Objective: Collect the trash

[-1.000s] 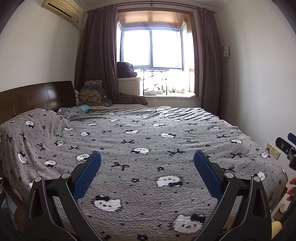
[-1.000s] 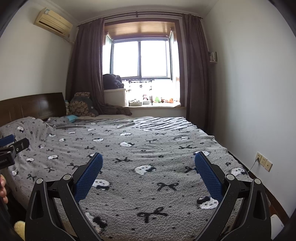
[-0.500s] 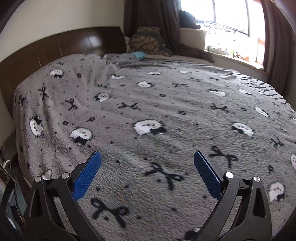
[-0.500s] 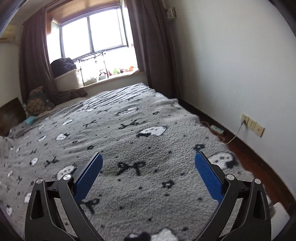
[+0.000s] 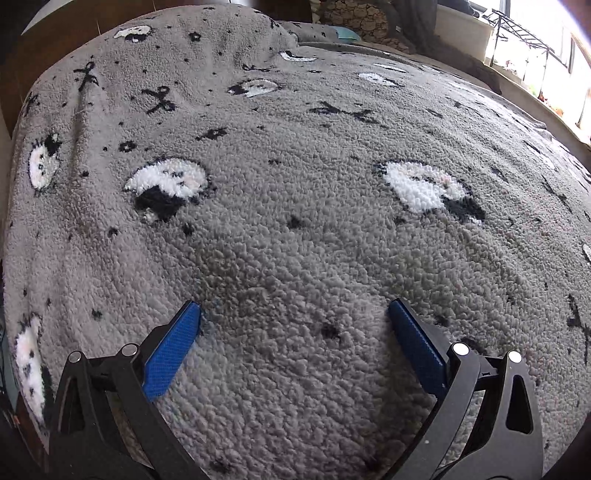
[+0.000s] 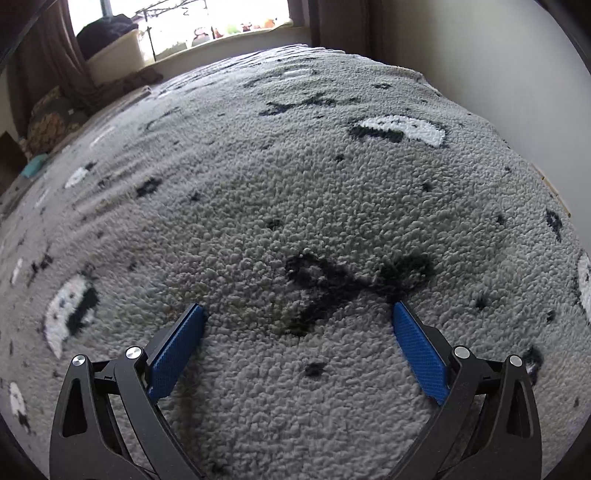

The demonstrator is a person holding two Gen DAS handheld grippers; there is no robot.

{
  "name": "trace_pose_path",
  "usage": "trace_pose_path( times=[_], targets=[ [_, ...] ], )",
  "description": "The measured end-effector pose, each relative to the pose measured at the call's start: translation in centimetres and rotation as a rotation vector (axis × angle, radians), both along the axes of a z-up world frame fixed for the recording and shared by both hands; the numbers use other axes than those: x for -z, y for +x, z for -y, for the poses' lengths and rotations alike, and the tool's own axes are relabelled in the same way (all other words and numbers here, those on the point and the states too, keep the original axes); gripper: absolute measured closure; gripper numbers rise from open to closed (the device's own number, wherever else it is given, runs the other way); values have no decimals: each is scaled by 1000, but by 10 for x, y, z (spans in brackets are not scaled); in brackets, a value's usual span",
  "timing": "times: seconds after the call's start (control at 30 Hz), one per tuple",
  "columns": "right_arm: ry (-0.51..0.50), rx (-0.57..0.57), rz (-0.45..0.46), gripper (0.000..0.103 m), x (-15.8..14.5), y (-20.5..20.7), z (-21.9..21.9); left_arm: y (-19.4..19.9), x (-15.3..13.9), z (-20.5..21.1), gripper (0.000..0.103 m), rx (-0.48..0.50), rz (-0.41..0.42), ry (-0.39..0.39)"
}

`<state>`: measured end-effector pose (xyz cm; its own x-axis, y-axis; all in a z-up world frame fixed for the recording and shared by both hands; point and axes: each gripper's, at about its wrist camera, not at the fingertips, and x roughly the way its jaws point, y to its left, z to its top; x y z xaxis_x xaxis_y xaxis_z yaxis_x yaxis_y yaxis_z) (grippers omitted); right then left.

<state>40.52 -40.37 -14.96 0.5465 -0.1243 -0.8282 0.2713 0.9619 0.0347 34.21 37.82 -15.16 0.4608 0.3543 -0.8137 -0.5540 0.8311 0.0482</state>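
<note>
Left gripper (image 5: 293,314): released, jaws spread wide — low over the grey blanket (image 5: 295,229).
Right gripper (image 6: 297,312): released, nothing between the pads, above a black bow pattern (image 6: 354,280).
Trash: none in either view — cannot tell where.

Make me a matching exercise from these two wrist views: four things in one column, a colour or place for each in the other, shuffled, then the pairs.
Things:
1. blanket
2. finger pads
3. headboard
4. patterned cushion

Descriptions:
A. blue
B. dark brown wood, behind the raised end of the bed
C. grey fleece with black bows and white faces
D. far corner of the bed, near the curtain

Pairs: 1-C, 2-A, 3-B, 4-D
</note>
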Motion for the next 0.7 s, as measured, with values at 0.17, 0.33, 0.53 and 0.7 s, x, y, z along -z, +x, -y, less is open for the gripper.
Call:
trace_pose_path(
  times=[0.17,0.33,0.53,0.7],
  targets=[
    [3,0,3,2,5,-3,0,0,1,2,7,-4,8,9],
    [-7,-1,-4,2,5,-2,-1,-1,1,1,7,-4,7,4],
    [-6,-1,-5,2,5,1,0,-1,1,0,7,-4,12,-4],
    [-6,-1,-4,2,5,0,0,-1,3,-2,7,-4,23,-23]
  ],
)
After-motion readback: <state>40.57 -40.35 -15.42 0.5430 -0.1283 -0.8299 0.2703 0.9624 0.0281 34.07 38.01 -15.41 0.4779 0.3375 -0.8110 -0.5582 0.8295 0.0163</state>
